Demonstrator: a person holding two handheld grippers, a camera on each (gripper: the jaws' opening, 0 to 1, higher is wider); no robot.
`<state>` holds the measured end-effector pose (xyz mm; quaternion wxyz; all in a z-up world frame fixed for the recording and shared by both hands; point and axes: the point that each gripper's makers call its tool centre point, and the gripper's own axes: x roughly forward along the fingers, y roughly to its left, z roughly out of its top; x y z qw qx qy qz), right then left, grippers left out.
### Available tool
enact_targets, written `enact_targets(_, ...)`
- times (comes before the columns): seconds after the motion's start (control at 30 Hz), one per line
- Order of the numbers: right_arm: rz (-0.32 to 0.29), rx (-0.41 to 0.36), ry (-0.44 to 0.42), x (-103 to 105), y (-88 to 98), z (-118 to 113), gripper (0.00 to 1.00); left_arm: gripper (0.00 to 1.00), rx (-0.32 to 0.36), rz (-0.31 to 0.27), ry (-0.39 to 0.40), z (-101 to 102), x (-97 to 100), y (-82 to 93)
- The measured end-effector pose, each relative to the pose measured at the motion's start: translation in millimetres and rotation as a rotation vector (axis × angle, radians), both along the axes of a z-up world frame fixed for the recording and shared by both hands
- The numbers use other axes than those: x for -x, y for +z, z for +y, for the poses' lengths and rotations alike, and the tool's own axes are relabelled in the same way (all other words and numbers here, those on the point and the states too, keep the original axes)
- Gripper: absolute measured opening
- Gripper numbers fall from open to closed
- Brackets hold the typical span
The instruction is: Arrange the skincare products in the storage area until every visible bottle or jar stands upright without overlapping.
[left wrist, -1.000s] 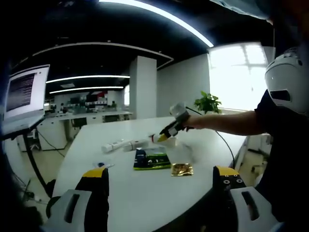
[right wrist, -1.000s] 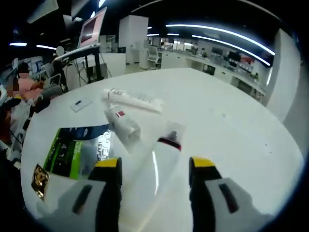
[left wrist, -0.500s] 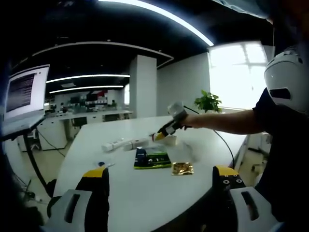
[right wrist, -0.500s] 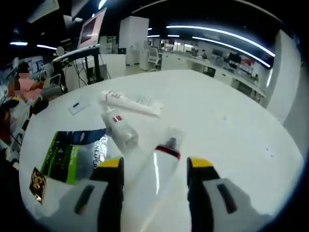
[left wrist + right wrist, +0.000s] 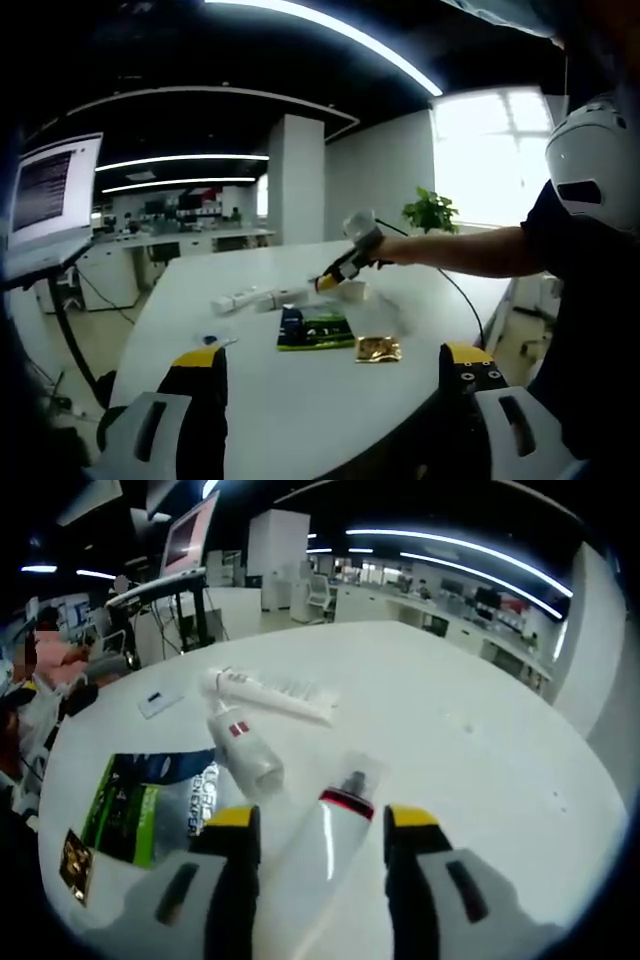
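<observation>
Closing in on the white squeeze tube with the red band and clear cap, the right gripper had its jaws either side of it on the white round table; contact could not be told. Judged next: clamp, then stand it upright. Beside it lay a small clear bottle. Compared with before, the tube sat deeper between the jaws. The left gripper hung wide open, empty.

Dim office, window glare, fisheye warping

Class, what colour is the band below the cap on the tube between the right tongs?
Red band, on a white tube; clearest in the right gripper view.
</observation>
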<state>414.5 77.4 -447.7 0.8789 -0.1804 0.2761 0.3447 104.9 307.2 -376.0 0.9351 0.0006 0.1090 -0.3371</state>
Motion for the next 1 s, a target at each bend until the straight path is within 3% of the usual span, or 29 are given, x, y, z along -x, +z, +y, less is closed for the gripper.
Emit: enact_targets(1.0, 0.023, 0.016, -0.006, -23.3, -10.2, 4.8, 0.44, 0.87, -0.001, 0.013, 0.014, 6.5, 1.5, -4.5)
